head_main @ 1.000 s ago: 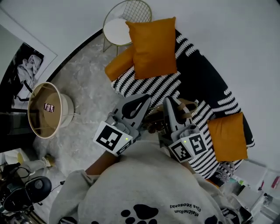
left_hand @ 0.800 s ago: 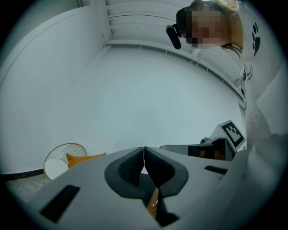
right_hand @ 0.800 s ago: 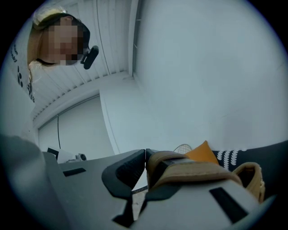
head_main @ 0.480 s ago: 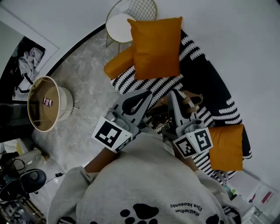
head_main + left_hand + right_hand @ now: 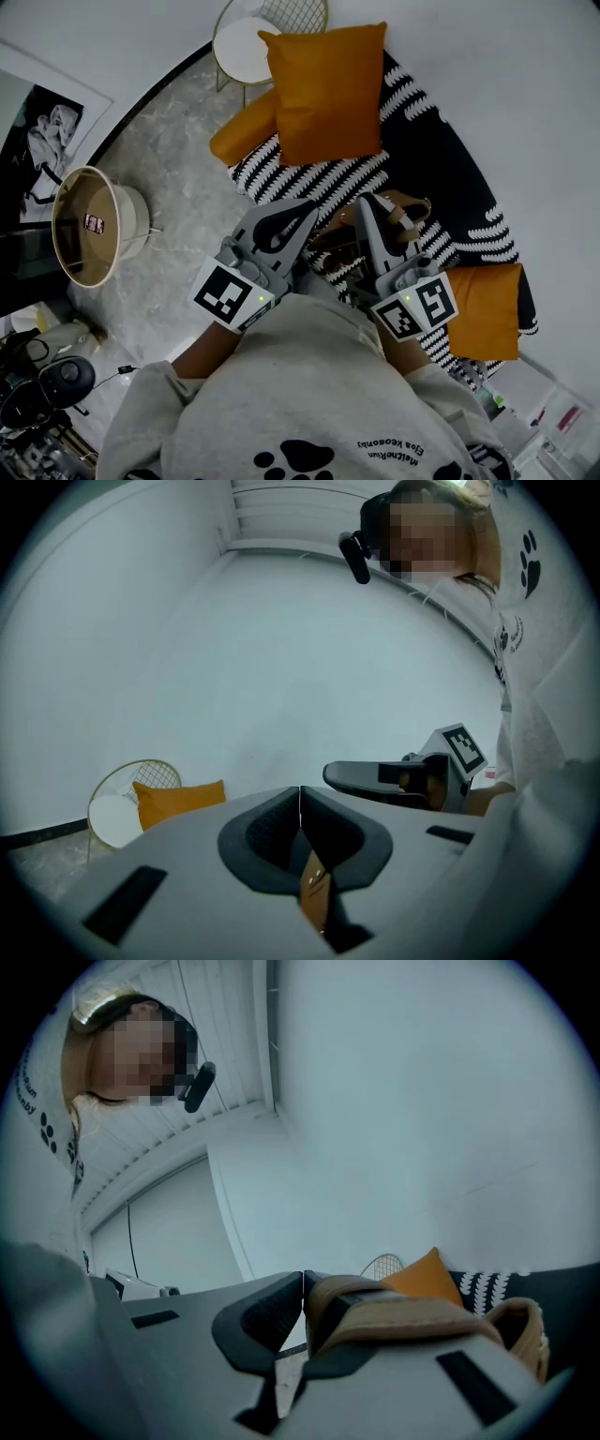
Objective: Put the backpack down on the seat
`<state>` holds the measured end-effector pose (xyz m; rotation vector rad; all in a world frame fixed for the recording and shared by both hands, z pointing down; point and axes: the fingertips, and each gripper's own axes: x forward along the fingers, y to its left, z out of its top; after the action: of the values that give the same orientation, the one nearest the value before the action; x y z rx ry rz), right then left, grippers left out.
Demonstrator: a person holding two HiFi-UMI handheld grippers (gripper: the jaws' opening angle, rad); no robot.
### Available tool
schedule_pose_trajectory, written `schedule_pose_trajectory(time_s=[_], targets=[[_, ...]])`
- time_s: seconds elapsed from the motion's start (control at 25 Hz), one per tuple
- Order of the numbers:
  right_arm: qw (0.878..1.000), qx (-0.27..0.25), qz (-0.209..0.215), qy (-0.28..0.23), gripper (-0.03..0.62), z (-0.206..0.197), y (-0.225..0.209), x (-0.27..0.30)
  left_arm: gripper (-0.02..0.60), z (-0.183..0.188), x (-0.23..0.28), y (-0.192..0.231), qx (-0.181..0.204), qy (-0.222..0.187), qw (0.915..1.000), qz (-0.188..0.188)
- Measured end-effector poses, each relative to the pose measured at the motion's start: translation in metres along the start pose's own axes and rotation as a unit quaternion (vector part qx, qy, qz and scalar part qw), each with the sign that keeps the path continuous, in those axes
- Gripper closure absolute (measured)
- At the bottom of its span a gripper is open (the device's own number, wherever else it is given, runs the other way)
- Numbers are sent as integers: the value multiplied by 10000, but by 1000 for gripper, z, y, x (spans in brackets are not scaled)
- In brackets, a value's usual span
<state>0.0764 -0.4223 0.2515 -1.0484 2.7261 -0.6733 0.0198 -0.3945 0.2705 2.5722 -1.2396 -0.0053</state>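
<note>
Both have edged forward with the backpack [image 5: 339, 232]: left gripper [image 5: 302, 211] jaws pinch a tan strap [image 5: 314, 892], right gripper [image 5: 366, 204] jaws pinch a second strap [image 5: 412, 1321], striped seat [image 5: 309, 183] beneath the jaws

Wears lt-grey sweatshirt [image 5: 309, 394], long sleeves [image 5: 141, 417], w/ black paw print [image 5: 298, 461] + small black lettering [image 5: 398, 448] on front. Ends in grey L tongs [image 5: 309, 208] & R tongs [image 5: 367, 202], black ribbed pads [image 5: 264, 832], each w/ b/w square-marker cube [image 5: 225, 294].
</note>
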Motion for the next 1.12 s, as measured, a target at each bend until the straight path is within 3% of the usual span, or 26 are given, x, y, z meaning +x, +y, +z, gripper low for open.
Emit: schedule_pose_trajectory(time_s=[0.28, 0.56, 1.12], targets=[[9998, -134, -2, 145, 560, -10, -40, 24, 561, -10, 50, 19, -116, -139, 9982, -567], [9998, -199, -47, 6, 560, -24, -60, 17, 561, -41, 66, 17, -36, 58, 9949, -1007], [9990, 208, -312, 257, 560, -122, -155, 79, 561, -132, 141, 109, -391, 230, 9939, -1007]])
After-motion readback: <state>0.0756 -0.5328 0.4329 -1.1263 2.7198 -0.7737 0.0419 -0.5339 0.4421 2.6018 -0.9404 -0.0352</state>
